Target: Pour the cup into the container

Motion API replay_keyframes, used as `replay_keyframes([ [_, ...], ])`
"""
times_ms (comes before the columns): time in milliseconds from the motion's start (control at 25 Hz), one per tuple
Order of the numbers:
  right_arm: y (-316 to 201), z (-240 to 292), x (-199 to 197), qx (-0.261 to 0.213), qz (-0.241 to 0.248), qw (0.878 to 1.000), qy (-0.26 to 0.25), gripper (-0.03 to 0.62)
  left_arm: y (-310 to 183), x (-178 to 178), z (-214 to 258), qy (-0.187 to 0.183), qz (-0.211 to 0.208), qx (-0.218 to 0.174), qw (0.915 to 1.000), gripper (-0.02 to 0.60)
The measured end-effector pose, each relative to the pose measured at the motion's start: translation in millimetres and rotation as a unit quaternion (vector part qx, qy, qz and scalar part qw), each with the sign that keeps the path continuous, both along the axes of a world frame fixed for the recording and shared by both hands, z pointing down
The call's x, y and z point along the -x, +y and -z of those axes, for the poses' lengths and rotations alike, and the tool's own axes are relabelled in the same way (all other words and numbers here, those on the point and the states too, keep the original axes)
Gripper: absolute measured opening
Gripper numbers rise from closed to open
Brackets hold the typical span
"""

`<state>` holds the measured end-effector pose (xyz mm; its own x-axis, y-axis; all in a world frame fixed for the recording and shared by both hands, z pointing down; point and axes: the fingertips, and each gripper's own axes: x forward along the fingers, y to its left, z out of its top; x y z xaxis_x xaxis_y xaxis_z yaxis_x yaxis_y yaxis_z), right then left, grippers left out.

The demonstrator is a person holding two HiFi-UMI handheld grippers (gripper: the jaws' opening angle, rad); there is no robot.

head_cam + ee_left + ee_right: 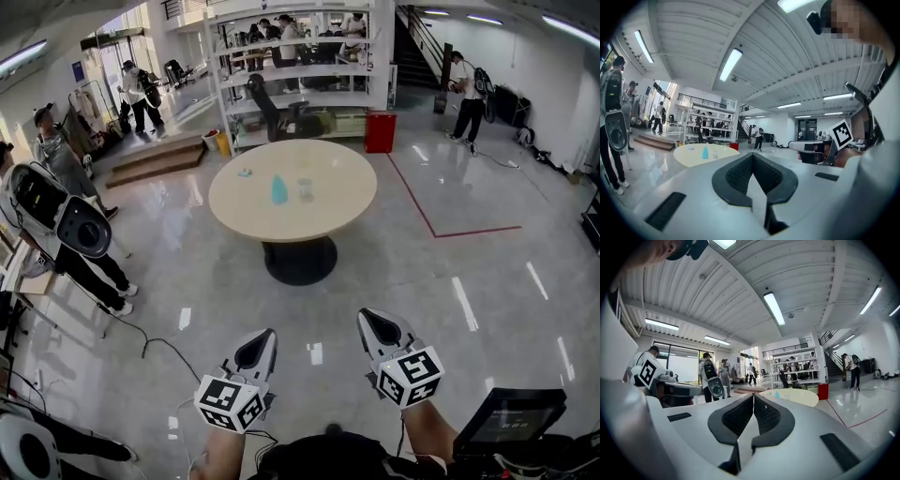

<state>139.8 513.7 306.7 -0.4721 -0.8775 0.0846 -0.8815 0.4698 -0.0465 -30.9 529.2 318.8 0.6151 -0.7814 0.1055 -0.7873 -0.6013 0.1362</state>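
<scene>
A round beige table (333,204) stands a few steps ahead on the glossy floor. On it are a blue cup-like thing (279,190), a small clear container (306,190) just to its right, and a small pale item (245,172) further left. Both grippers hang low, close to the person's body and far from the table. The left gripper (266,335) and the right gripper (367,317) are shut and hold nothing. The left gripper view has its jaws (753,155) closed, with the table (689,157) and blue thing (705,152) small in the distance. The right gripper (753,396) shows the same.
A person with a backpack rig (66,225) stands at the left. A black cable (155,342) lies on the floor near the left gripper. Shelving (300,66) and a red bin (380,131) stand behind the table. A red floor line (422,211) runs at the right, and a screen (511,422) sits at the lower right.
</scene>
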Motion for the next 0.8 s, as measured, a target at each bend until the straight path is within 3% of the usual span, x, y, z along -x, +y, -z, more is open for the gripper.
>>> replay_keyframes([
  [400, -135.7, -11.6, -18.6, 0.003, 0.001, 1.000, -0.002, 0.007, -130.8, -23.5, -18.7, -0.006, -0.002, 0.017, 0.9998, -0.009],
  [800, -286.8, -10.0, 17.1, 0.000, -0.011, 1.000, -0.004, 0.007, -293.9, 17.3, -15.7, 0.015, -0.015, -0.002, 0.9998, -0.009],
])
